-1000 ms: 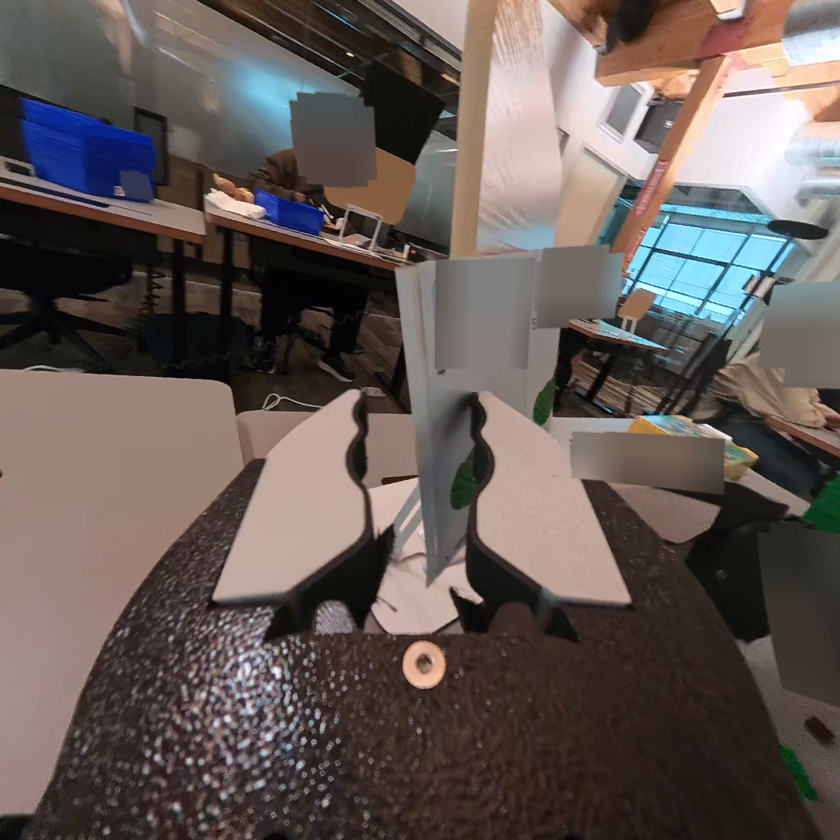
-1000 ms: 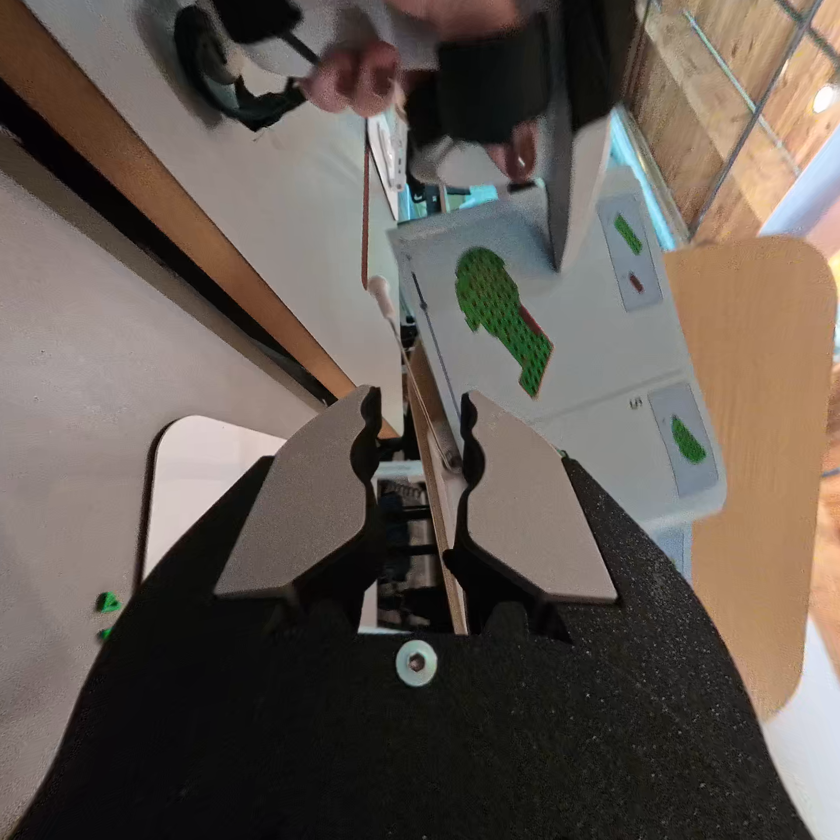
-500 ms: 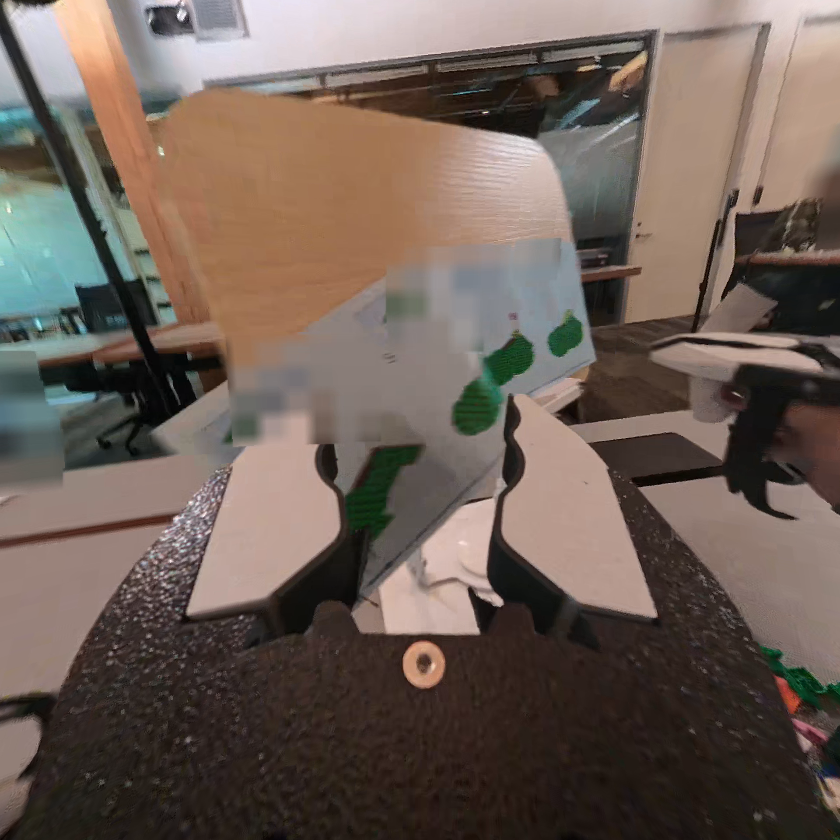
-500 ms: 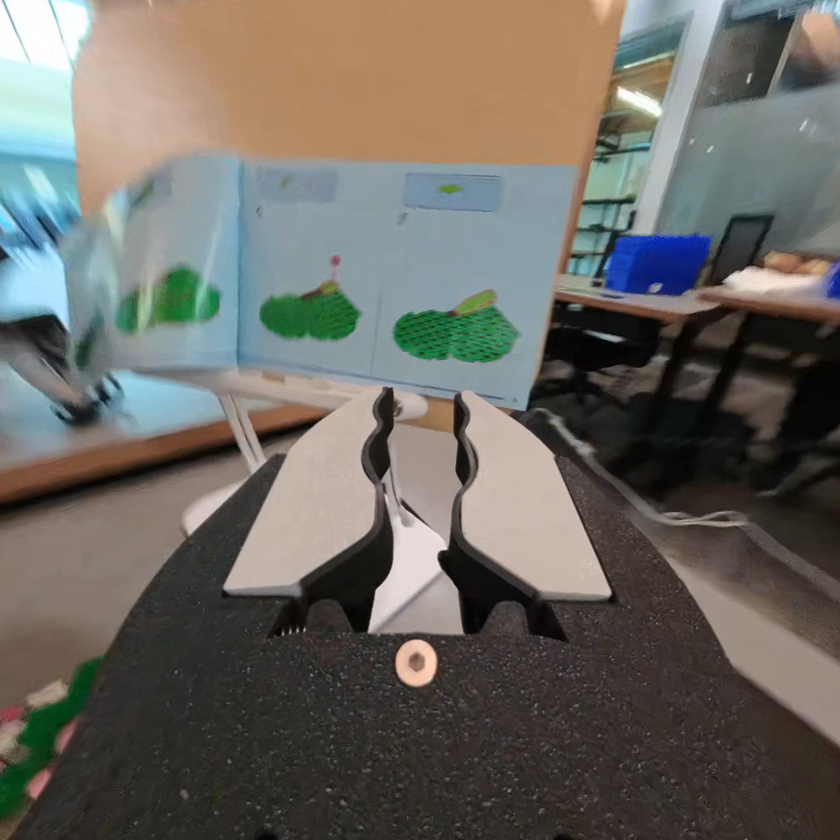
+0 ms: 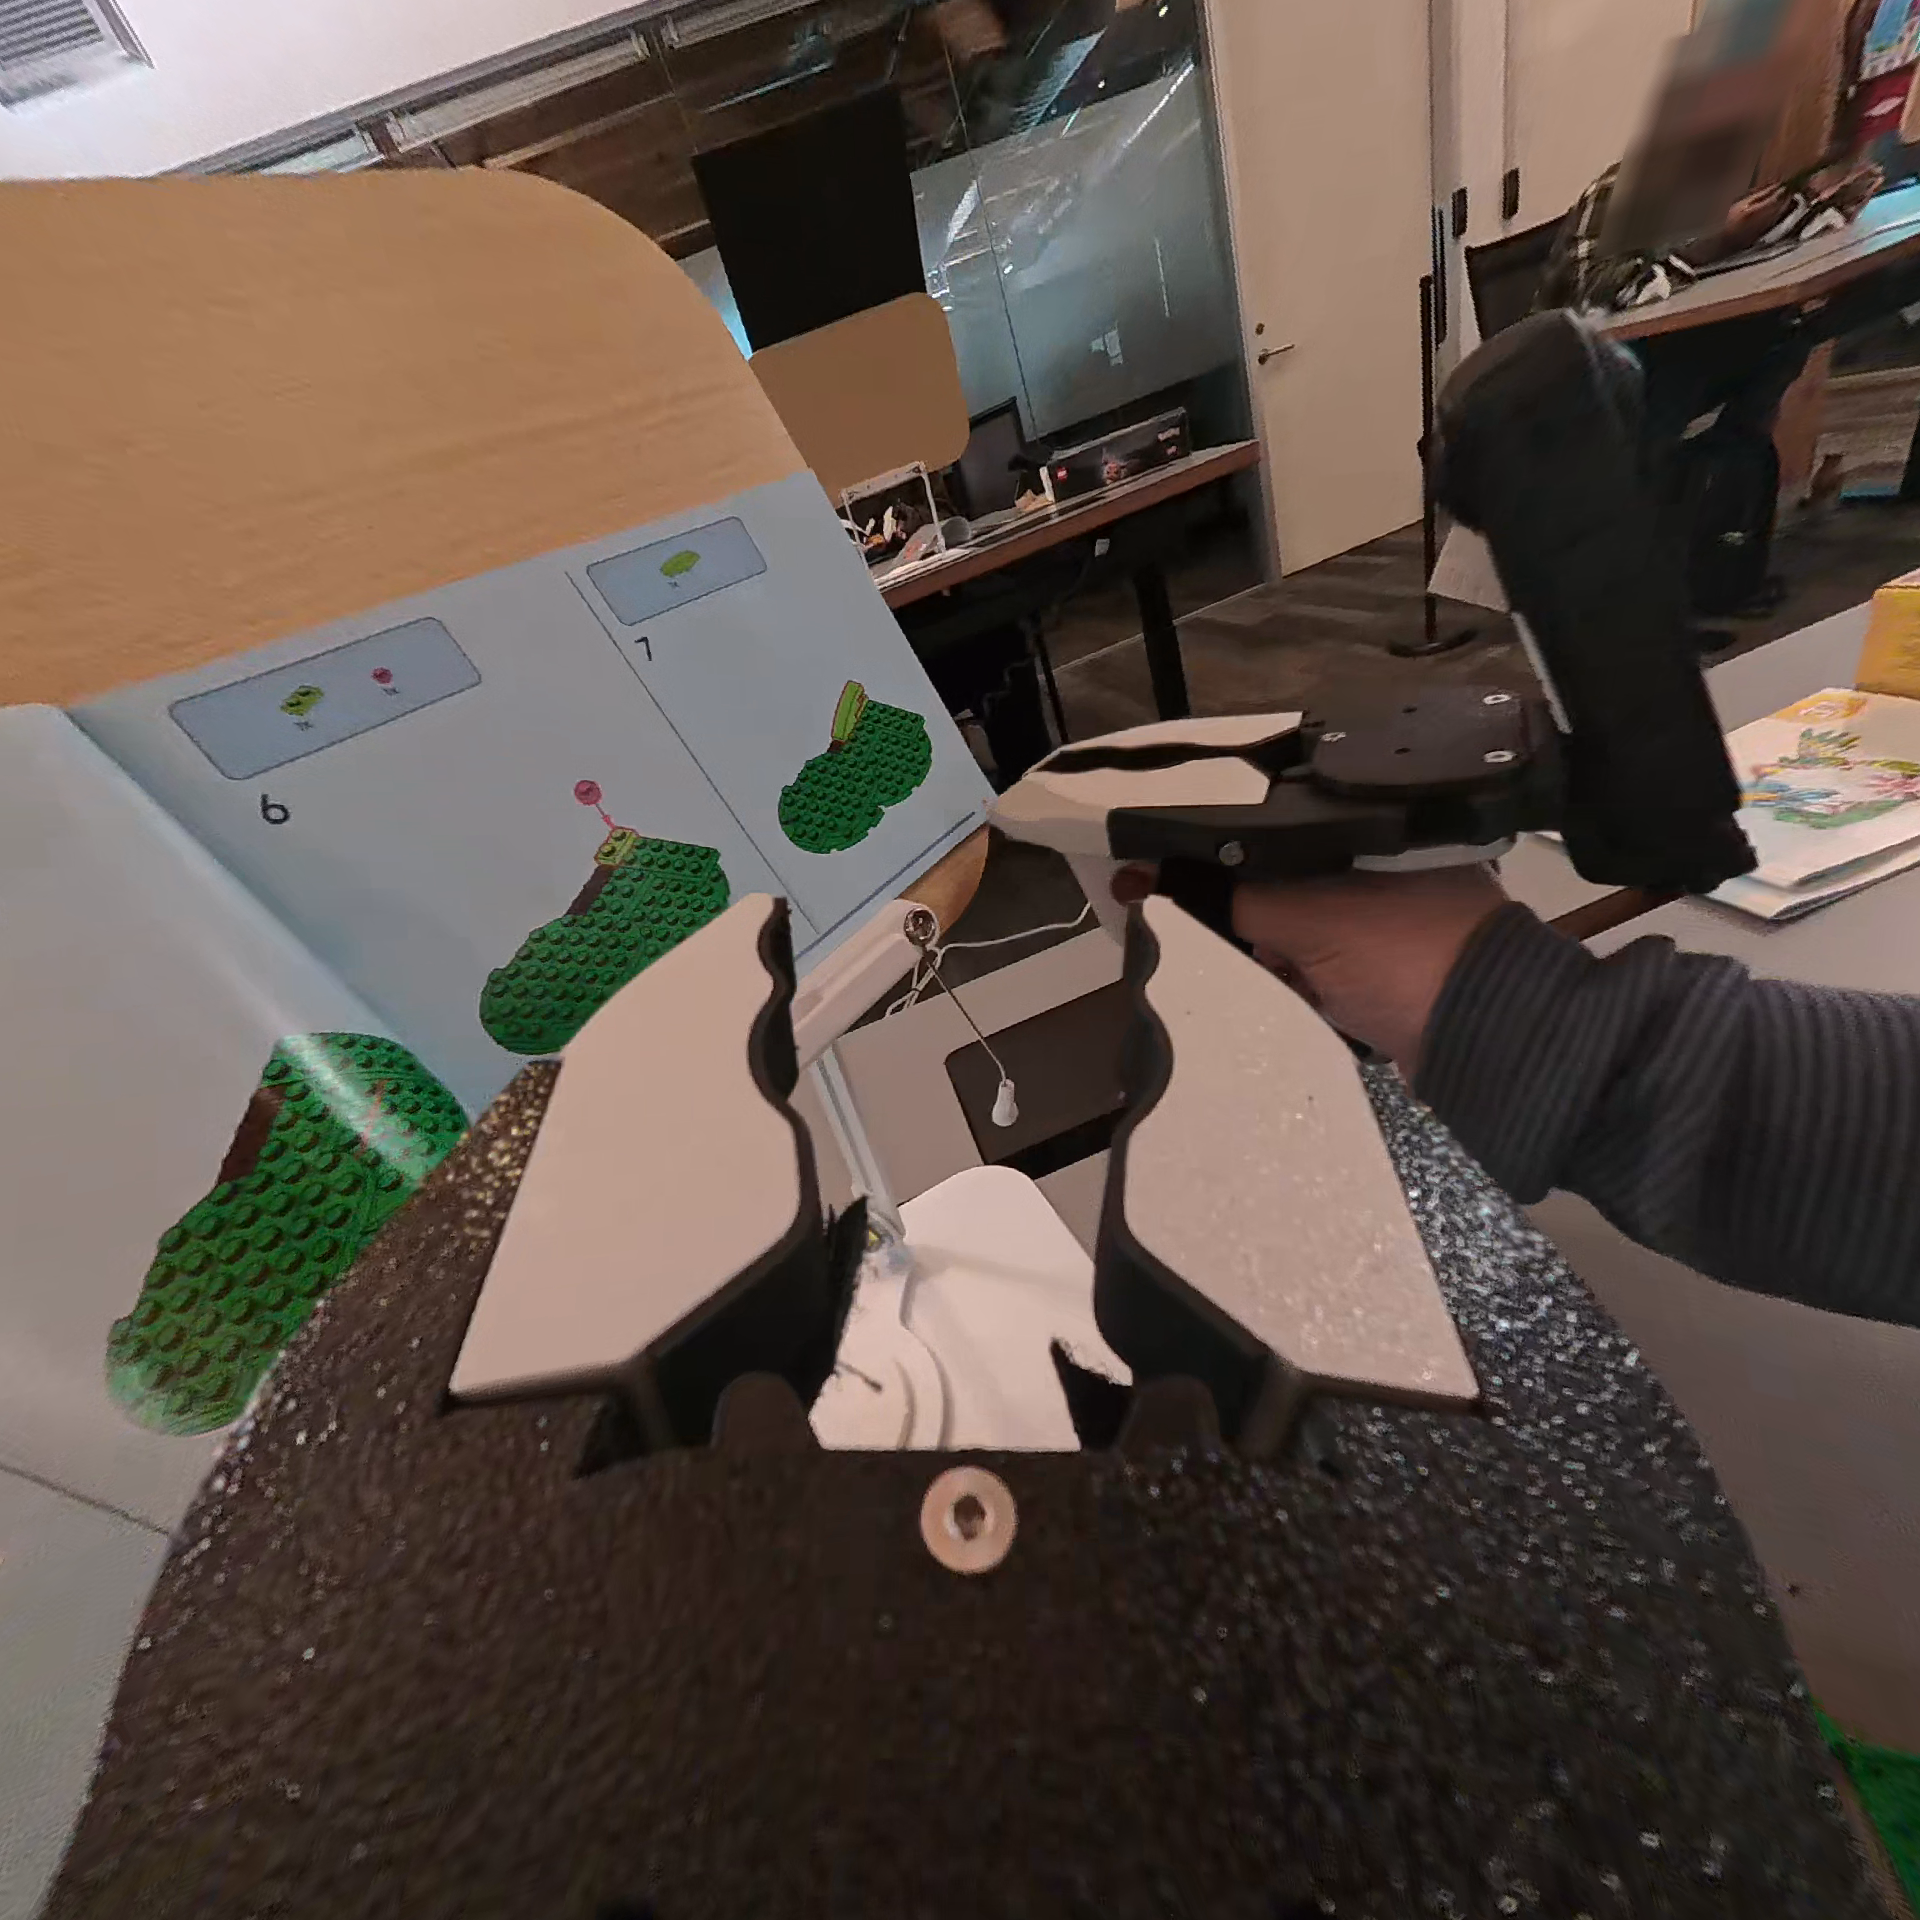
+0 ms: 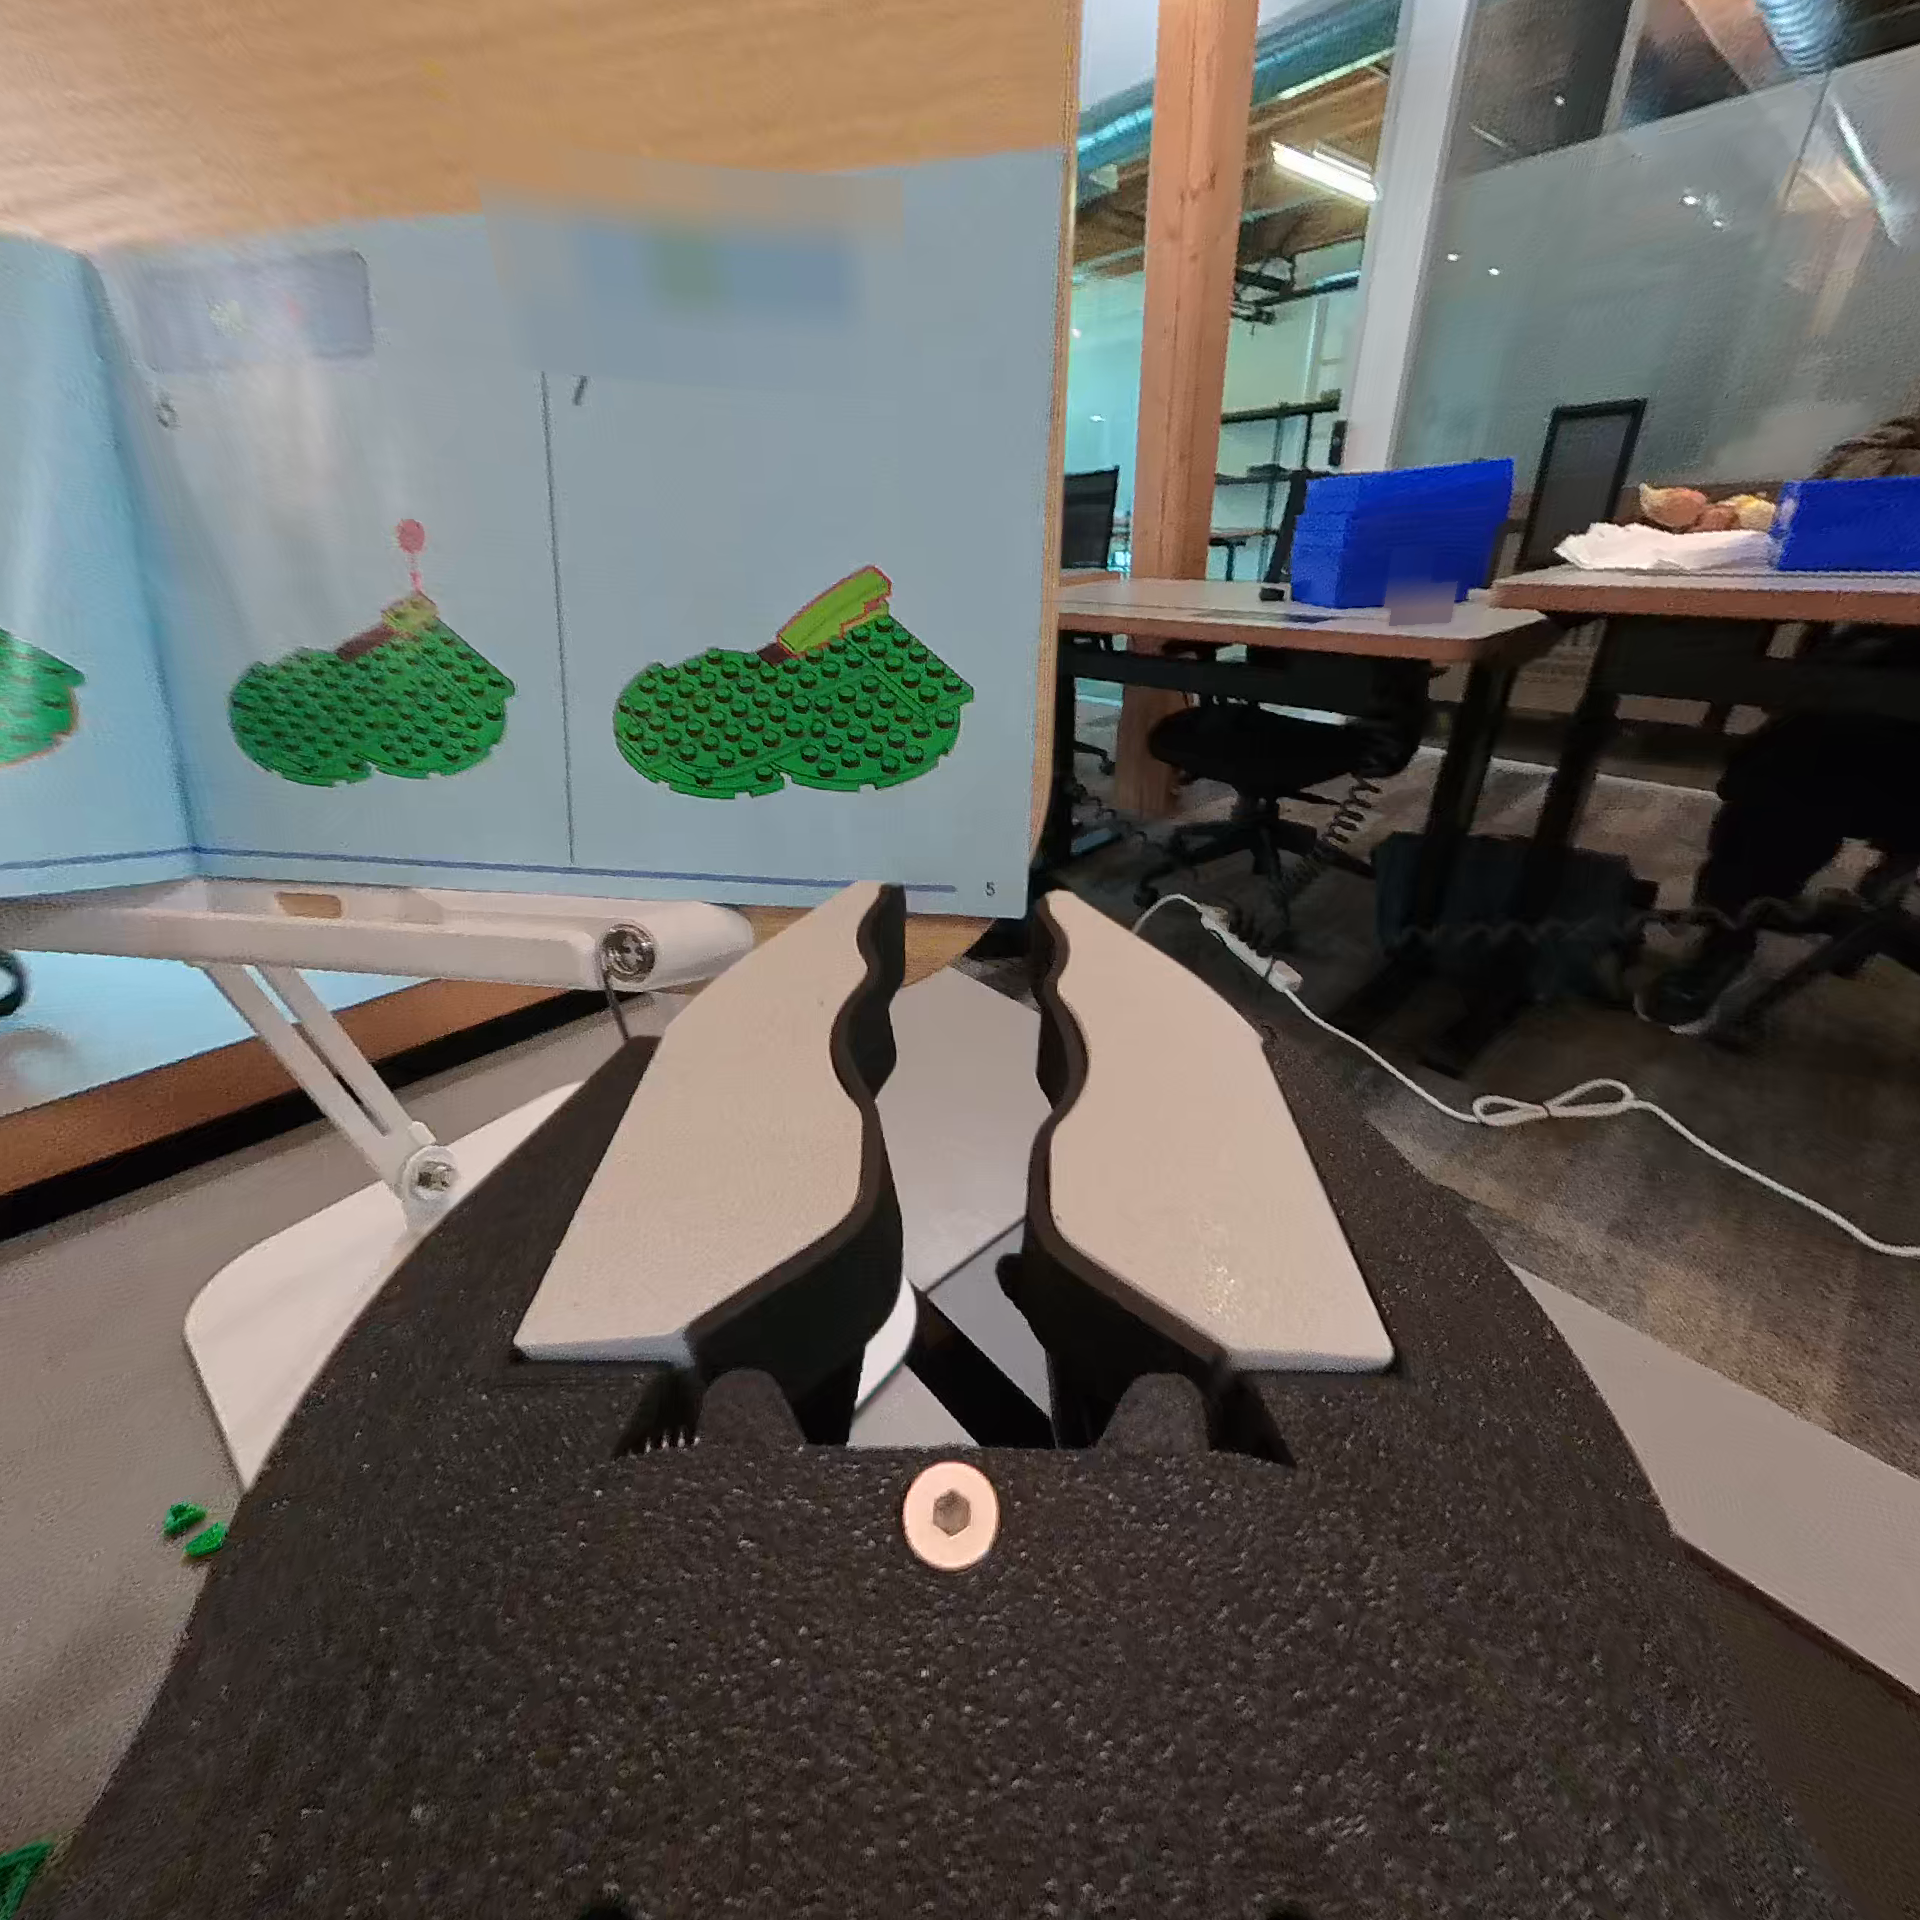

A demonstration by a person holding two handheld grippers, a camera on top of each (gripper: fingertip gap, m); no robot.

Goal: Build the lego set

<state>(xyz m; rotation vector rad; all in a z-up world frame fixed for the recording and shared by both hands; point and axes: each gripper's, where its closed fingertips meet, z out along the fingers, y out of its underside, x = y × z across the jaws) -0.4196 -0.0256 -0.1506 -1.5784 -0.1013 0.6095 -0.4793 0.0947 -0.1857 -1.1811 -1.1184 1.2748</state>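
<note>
Jaws: left gripper point(image 5: 961, 914) wide open, empty — right gripper point(image 6: 966, 904) narrowly open, empty.
Both face the instruction booklet point(image 6: 582, 582), propped open on a white stand point(image 6: 343, 1049) on the desk point(image 6: 83, 1382).

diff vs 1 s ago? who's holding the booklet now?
Nobody. The left gripper, shut on a page 1 s ago, has let go and now stands open and empty. The instruction booklet went from swinging in the air to lying open on the white stand. The right gripper stayed slightly open, holding nothing.

Left claw point(image 5: 956, 935) gapes wide; right claw point(image 6: 966, 925) slightly parted, empty.
</note>
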